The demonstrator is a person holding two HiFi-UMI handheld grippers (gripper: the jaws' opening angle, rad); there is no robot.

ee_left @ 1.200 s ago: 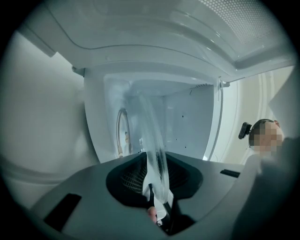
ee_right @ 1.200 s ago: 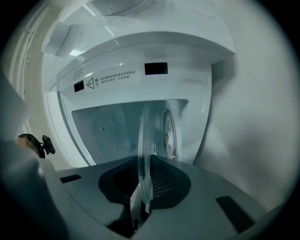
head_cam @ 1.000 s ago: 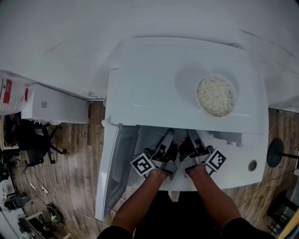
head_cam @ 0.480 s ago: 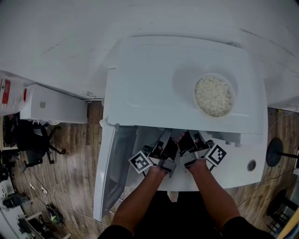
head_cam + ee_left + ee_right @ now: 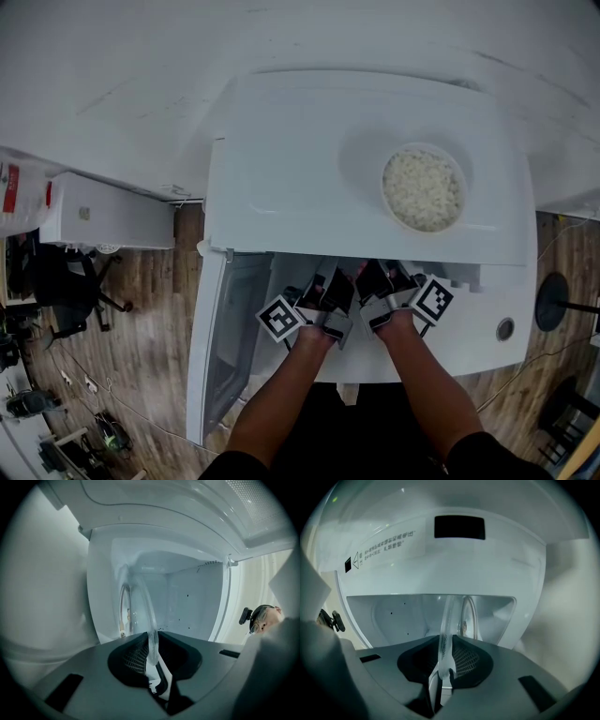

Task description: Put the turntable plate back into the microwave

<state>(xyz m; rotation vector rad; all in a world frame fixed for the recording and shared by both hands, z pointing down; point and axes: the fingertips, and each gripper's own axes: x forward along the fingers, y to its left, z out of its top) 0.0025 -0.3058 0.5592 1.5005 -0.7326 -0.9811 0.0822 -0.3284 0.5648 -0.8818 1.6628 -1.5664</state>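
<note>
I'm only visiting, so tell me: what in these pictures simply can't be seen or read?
- The turntable plate: both gripper views show its clear glass edge-on, so how far in it reaches is unclear.
- Head view: the plate is hidden beneath the top of the microwave, the left gripper and the right gripper.
- Right gripper view: the print on the warning label is too small to read.

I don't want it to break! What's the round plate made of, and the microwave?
The turntable plate looks like clear glass: the inside of the microwave shows through it and its rim glints, though clear plastic can't be ruled out. The microwave looks like smooth white painted metal or plastic, with a faint sheen on its top.
</note>
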